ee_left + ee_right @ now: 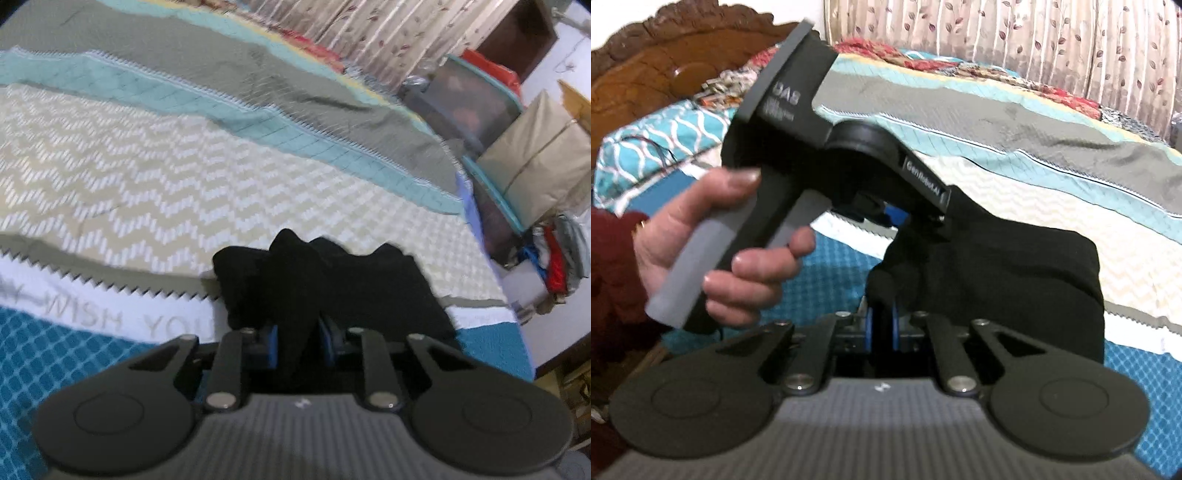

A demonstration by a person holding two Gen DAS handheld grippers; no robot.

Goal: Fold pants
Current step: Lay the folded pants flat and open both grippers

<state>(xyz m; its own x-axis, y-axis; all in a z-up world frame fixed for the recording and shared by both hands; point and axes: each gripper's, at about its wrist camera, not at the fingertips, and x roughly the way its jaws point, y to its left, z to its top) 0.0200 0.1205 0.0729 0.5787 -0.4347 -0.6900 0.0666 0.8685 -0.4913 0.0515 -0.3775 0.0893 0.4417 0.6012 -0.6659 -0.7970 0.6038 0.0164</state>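
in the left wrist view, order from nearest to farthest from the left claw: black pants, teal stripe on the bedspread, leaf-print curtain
1. Black fabric pants, pinched in the left claw.
2. Teal quilted stripe on the bedspread, running across mid-bed.
3. Beige leaf-print curtain, behind the bed's far edge, top of view.

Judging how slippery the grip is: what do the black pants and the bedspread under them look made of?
Black pants: soft matte fabric, maybe knit; they bunch limply, without shine. Bedspread: woven or quilted cloth, matte, with raised zigzag texture and stitched grid bands.
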